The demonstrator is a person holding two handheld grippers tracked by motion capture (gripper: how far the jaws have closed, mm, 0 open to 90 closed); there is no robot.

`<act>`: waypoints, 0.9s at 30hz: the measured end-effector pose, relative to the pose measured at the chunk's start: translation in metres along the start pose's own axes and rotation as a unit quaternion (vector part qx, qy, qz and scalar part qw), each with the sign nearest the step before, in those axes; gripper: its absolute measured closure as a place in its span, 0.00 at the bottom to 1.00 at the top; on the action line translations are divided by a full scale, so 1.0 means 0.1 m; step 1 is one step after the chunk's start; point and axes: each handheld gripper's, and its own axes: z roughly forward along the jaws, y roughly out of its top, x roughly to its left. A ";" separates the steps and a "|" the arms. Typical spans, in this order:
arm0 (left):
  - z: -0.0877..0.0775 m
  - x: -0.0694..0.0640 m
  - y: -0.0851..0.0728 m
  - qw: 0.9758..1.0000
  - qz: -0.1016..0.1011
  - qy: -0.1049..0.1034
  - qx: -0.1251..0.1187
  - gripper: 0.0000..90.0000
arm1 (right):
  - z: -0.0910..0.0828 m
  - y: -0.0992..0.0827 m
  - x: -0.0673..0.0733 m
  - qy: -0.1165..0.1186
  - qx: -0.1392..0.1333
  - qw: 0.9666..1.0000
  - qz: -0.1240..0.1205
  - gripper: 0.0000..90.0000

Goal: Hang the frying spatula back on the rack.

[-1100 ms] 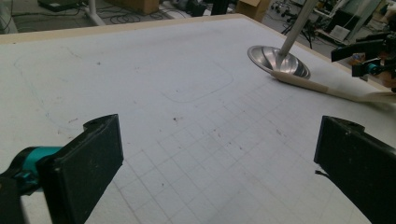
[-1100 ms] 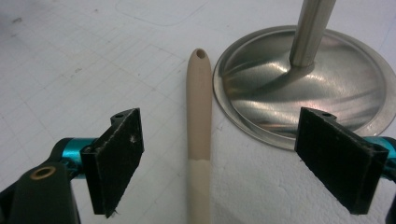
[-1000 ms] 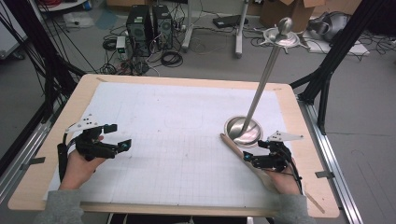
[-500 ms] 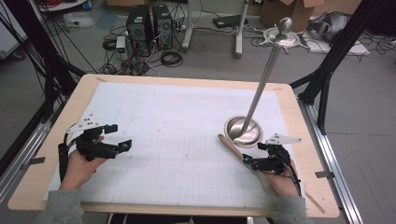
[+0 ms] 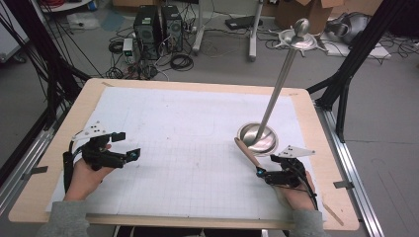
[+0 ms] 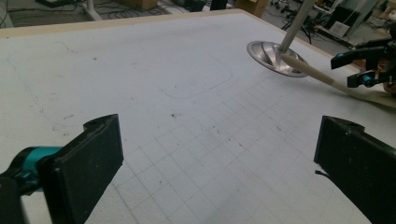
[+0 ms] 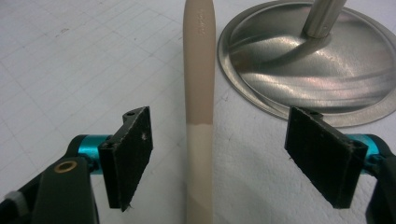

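A long tan stick (image 5: 247, 152) lies on the white grid mat, its far end beside the round base of a metal stand (image 5: 257, 138). My right gripper (image 5: 260, 173) straddles the stick (image 7: 200, 93) low over the mat. Its jaws have just been closing a little, with the stick between them, but both pads (image 7: 133, 154) still stand clear of it, so it is open. The stand's base (image 7: 327, 70) sits just beyond the right jaw. My left gripper (image 5: 129, 146) hovers open over the mat's left side, nothing between its jaws (image 6: 219, 168).
The stand's slim pole (image 5: 279, 84) leans up and away to a dish and knob at the top. The mat (image 5: 188, 113) covers most of the wooden table (image 5: 197, 85). Black frame posts flank the table; computers and cables lie on the floor behind.
The right gripper has drawn back slightly toward the near edge along the stick, and its jaws stand a little narrower. The left gripper has kept still.
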 end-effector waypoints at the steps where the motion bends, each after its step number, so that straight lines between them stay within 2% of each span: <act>1: 0.00 0.00 0.00 1.000 0.000 0.000 0.000 0.02 | 0.00 -0.01 0.00 0.001 0.001 1.000 0.000 0.27; 7: 0.00 0.00 0.00 1.000 0.000 -0.002 0.001 0.02 | 0.02 -0.08 0.00 -0.002 0.012 1.000 0.000 0.31; 16: 0.00 0.00 -0.01 1.000 0.001 -0.001 0.002 0.02 | -0.01 -0.11 0.04 -0.008 0.009 1.000 -0.016 0.36; 27: 0.01 -0.01 -0.01 1.000 0.000 -0.002 0.003 0.02 | 0.03 -0.14 0.07 -0.012 0.033 0.999 -0.025 0.40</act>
